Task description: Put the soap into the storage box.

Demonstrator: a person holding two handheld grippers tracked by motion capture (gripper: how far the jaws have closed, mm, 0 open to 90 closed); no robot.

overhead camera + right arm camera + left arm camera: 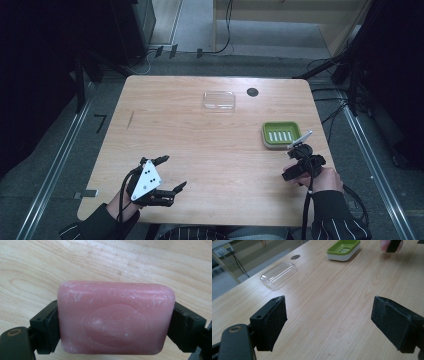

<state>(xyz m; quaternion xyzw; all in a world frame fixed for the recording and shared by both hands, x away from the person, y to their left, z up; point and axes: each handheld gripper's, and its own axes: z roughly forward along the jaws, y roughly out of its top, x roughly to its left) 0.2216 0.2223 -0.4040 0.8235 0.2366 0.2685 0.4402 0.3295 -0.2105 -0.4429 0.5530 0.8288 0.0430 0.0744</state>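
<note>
Right gripper (298, 162) clamps a pink rectangular soap bar (115, 317) near the wooden table's (200, 145) right edge, just short of the green slotted soap dish (281, 134). Likely placement remains. Left gripper (167, 175) idles wide apart; clear plastic lid (219, 100) waits near the far edge.

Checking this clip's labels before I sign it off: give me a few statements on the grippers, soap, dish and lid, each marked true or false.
1. The right gripper is clamped on a pink soap bar. True.
2. The left gripper holds the clear plastic lid. False: its jaws stand wide apart with nothing between them, and the lid lies on the table farther off.
3. The green soap dish has nothing in it. True.
4. The lid covers the dish. False: the two lie apart on the table.
5. The soap bar is white. False: it is pink.
</note>
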